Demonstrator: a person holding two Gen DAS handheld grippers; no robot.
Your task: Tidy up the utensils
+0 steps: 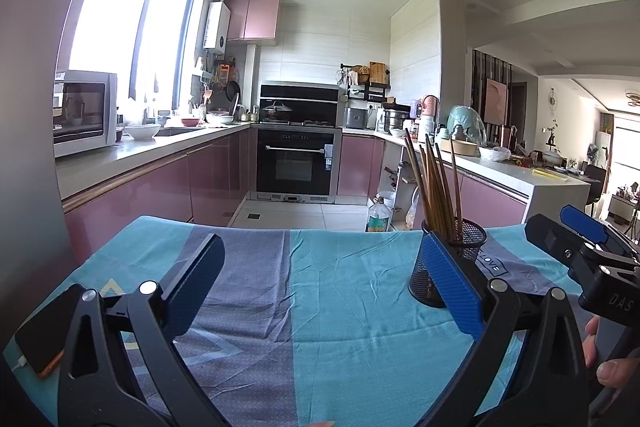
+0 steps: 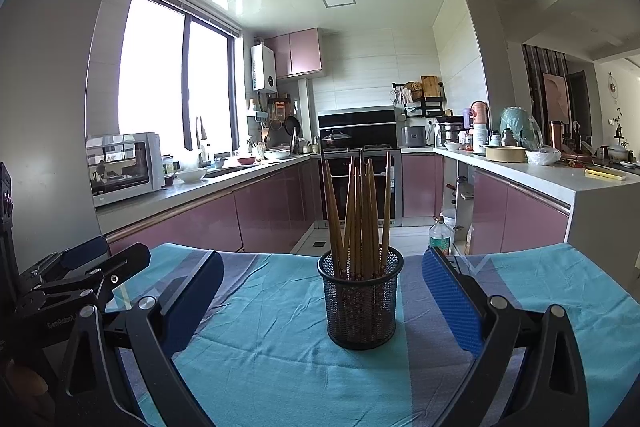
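Both grippers [image 1: 326, 281] [image 2: 322, 297] gape — one mesh cup [image 2: 359, 301], about ten chopsticks [image 2: 360, 211].

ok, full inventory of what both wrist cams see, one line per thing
chopsticks: about ten, brown wood, standing upright in the holder
holder: one, black mesh, on the cloth, dead ahead of the right gripper
cloth: one, teal and grey-blue, covering the table
phone: one, dark with orange edge, near left of cloth
microwave: one, white, left counter
oven: one, black, far wall
bottle: one, clear, on the floor
left gripper: black with blue pads, open, empty
right gripper: same, open, empty
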